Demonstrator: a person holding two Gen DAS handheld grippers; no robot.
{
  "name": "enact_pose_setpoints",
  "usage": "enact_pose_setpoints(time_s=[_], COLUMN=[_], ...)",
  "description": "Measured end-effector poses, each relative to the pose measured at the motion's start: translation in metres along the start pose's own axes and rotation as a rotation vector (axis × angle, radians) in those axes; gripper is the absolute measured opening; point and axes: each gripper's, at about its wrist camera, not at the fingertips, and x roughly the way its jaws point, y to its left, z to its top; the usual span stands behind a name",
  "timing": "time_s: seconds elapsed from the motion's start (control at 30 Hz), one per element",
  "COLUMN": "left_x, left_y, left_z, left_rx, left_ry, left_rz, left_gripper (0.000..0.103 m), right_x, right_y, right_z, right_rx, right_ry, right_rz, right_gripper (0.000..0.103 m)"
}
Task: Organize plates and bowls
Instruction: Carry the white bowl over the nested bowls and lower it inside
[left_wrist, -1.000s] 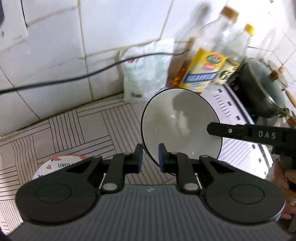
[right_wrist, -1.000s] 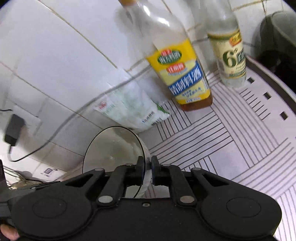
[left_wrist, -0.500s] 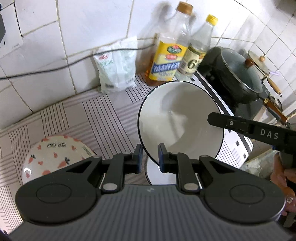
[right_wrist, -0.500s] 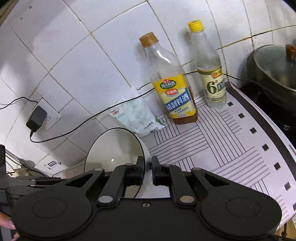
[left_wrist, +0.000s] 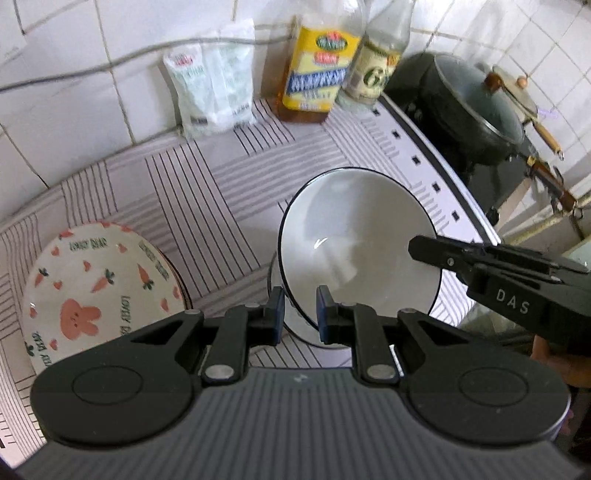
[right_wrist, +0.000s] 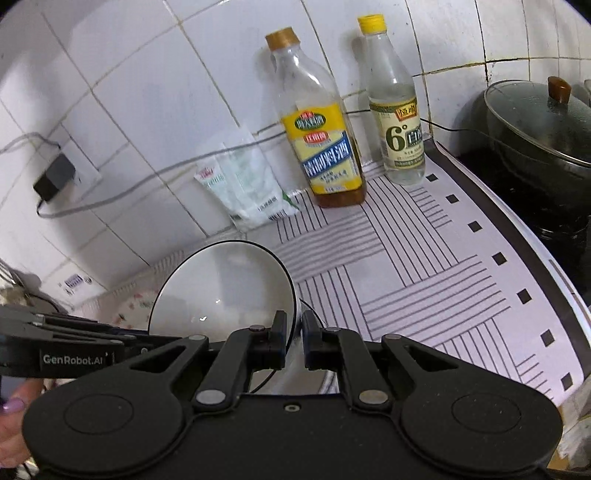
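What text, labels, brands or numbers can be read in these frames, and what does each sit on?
"DAS": on the right gripper, seen from the left wrist.
"GenRobot.AI": on the left gripper, seen from the right wrist.
"LOVELY BEAR": around the carrot-and-rabbit plate.
"6°": on the yellow-capped clear bottle.
The yellow-labelled bottle carries Chinese characters, too blurred to quote.
The white bag: print too small to read.
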Motion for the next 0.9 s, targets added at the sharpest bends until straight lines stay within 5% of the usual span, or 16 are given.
enact_pose_setpoints(time_s=[0.37, 0.73, 0.9], left_x=[0.024, 0.036, 0.038], left_y=[-0.004, -0.002, -0.003], left_z=[-0.006, -0.003, -0.004], left_rx=[-0.025, -0.012, -0.008], left_ry=[0.082, 0.146, 0.150], left_rz=[0.022, 0.033, 0.032], left_gripper=[0.016, 0.018, 0.019], right_x=[0.012, 0.027, 0.030], right_y=[0.027, 0.032, 0.041], right_z=[-0.013, -0.018, -0.025], right_rx=[-0.227, -0.314, -0.447], right_ry=[0.011, 0.008, -0.018], right_rz=[-0.163, -0.202, -0.235], right_gripper=[0.011, 0.008, 0.009])
